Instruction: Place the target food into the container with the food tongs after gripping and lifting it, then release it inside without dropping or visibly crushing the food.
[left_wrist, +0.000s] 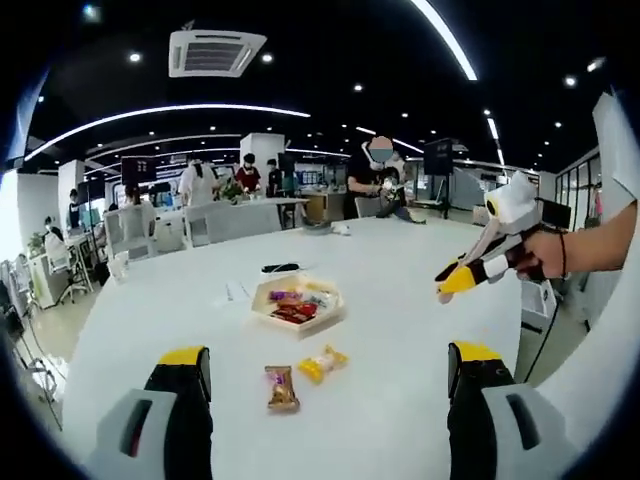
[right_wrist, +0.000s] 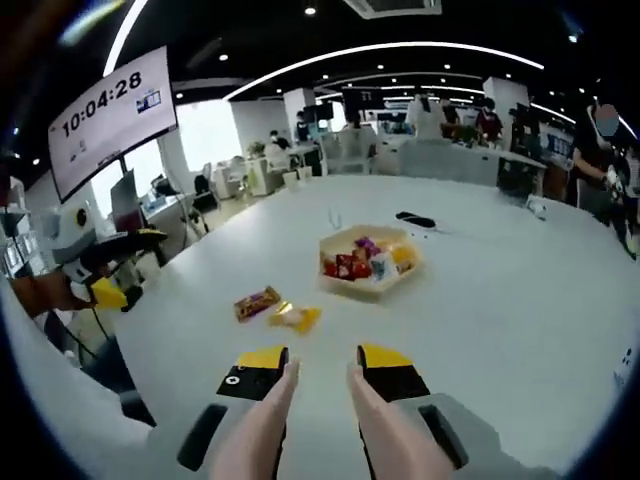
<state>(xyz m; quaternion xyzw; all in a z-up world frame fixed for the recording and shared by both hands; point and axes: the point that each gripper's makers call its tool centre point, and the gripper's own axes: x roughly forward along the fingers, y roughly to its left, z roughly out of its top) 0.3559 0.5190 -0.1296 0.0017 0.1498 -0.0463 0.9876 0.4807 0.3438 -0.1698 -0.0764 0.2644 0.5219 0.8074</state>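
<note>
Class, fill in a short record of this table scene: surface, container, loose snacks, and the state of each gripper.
surface: white table
container: tray holding wrapped snacks
loose snacks: brown packet and yellow packet, lying side by side on the table short of the tray
left gripper: open, empty
right gripper: tongs between its jaws, tips apart, no food gripped

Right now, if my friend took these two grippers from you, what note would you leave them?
Left gripper: open, empty.
Right gripper: shut on the tongs; their tips are apart and hold nothing.
Things: the container sits on the table with several wrapped snacks inside. A yellow snack and a brown snack lie loose beside it, untouched.
Done: tongs in hand.
Left: grip a loose snack gently, lift it, release it inside the container. I cannot tell which snack is the target.
</note>
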